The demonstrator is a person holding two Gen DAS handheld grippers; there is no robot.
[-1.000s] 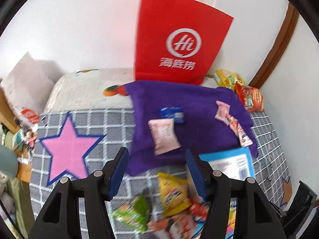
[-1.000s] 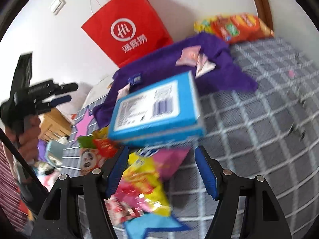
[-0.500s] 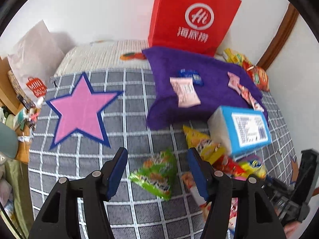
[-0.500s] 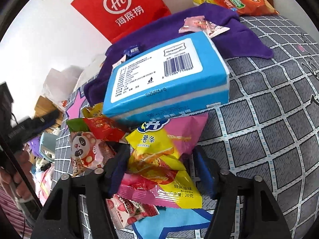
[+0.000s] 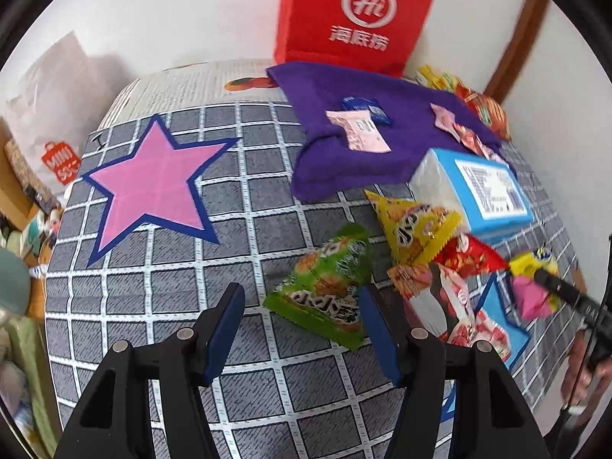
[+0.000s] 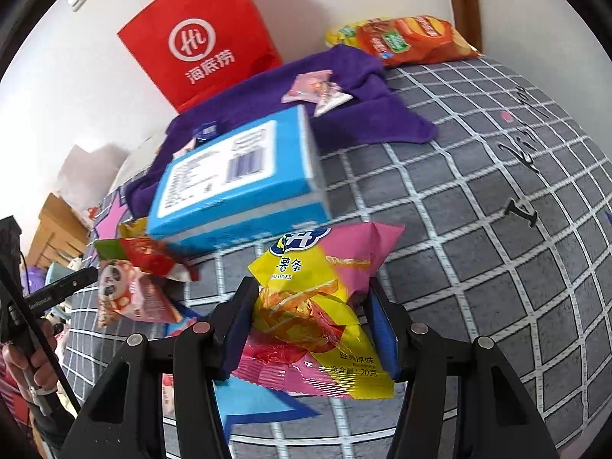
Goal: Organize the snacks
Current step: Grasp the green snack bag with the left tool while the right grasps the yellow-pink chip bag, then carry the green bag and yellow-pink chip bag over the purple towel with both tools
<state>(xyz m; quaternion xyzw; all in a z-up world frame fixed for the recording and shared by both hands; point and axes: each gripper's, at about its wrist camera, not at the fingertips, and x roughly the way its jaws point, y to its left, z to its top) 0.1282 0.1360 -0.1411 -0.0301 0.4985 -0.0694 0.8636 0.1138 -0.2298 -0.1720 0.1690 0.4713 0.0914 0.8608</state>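
The yellow-and-pink potato-stick packet (image 6: 325, 302) lies on the grey checked bedcover (image 6: 478, 252), between the pads of the right gripper (image 6: 311, 329), whose jaws are closing; the pads look to touch the packet's sides, though the crumpled foil makes a firm grasp hard to confirm. Just beyond it sits a blue box (image 6: 237, 179), resting partly on a purple towel (image 6: 363, 114), with a red paper bag (image 6: 199, 34) against the wall. The left gripper (image 5: 302, 329) hangs released above the cover, its jaws apart, with a green snack packet (image 5: 329, 287) just ahead, partly between the fingertips and ungrasped. A pink star (image 5: 153, 187) marks the cover to its left.
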